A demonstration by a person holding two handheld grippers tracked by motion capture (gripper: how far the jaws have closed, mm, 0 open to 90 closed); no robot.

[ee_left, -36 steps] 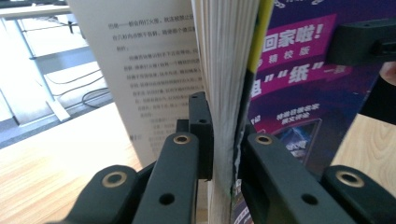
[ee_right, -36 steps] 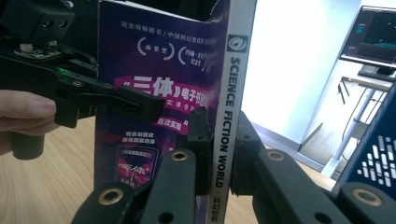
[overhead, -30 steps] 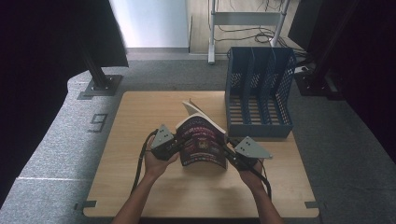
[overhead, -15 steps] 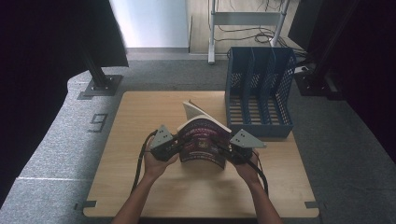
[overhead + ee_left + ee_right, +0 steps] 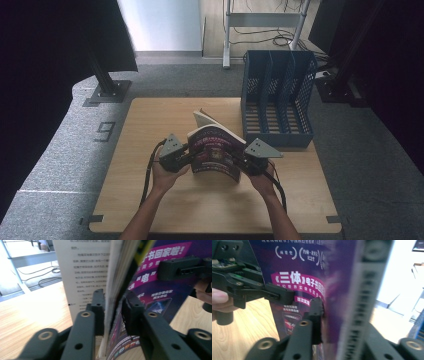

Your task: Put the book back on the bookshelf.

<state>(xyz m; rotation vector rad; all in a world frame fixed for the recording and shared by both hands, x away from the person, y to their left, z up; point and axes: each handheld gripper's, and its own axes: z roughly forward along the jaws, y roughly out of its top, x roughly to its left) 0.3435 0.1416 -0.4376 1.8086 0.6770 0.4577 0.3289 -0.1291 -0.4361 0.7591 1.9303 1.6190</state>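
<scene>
Book (image 5: 215, 152) — upright on table (image 5: 150, 125), pinched at opposite edges by left gripper (image 5: 186, 158) and right gripper (image 5: 239, 162), fingers narrowed on it. Risk: the right's freshly adjusted grip slips — book flops open.

Light wood desk (image 5: 150, 200) on grey carpet floor (image 5: 50, 165); blue 3-slot file rack (image 5: 277, 100) stands on desk's far right corner, beyond right tongs (image 5: 239, 161); book (image 5: 215, 152) stands upright on desk btwn both tongs, left tongs (image 5: 189, 156) opposite.
</scene>
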